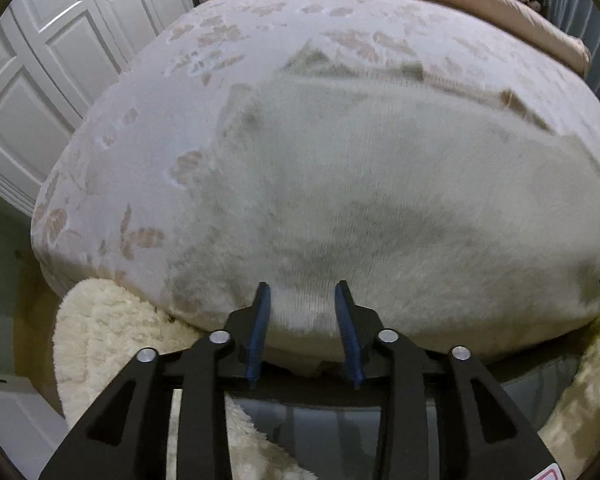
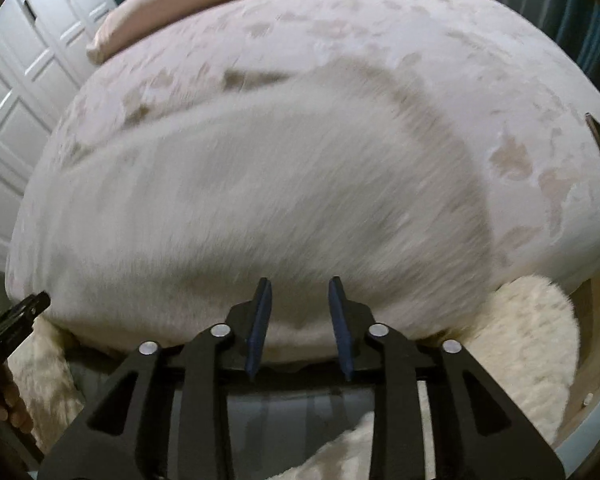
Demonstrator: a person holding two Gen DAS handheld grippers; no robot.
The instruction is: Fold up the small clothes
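White knit garment (image 1: 380, 200) lies spread flat on the bed (image 1: 140, 140), directly ahead of both grippers, its near hem at the mattress edge. Left gripper (image 1: 303, 300) is partly spread above that hem, pinching nothing. Right gripper (image 2: 300, 296) is likewise partly spread and empty; this view is motion-blurred.

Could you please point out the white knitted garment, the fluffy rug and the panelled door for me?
white knitted garment (image 1: 380, 184), left wrist view, middle of its knit.
fluffy rug (image 1: 108, 332), left wrist view, its pile beside the bed.
panelled door (image 1: 32, 92), left wrist view, a raised panel.
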